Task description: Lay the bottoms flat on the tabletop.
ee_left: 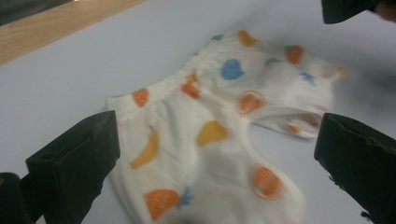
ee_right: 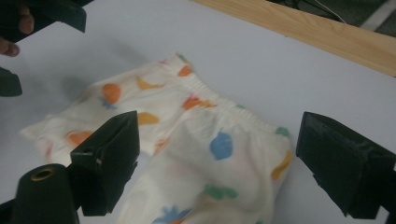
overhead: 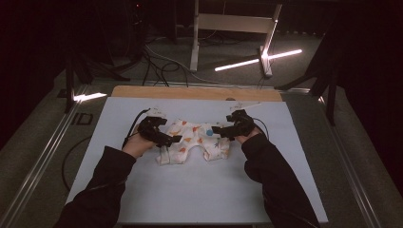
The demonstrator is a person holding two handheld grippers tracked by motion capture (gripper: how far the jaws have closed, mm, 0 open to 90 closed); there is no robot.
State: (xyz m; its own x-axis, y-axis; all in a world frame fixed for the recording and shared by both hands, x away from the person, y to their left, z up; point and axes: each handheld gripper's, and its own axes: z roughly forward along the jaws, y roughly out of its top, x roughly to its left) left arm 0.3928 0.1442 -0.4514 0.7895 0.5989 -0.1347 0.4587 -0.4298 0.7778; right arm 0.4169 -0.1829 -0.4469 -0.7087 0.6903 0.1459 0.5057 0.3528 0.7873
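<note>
The fruit-print shorts (overhead: pixel 197 141) lie flat on my white worktop (overhead: pixel 199 190) between my 2 tongs, left tongs (overhead: pixel 175 139) and right tongs (overhead: pixel 216 129) both spread wide, pinching nothing.

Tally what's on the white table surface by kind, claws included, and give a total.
Printed baby shorts: 1
Claws: 2, the left claw and the right claw, both open over the shorts
Total: 3

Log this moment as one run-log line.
object: printed shorts flat on white table | left gripper: open, over left side | right gripper: open, over right side | held: nothing
</note>
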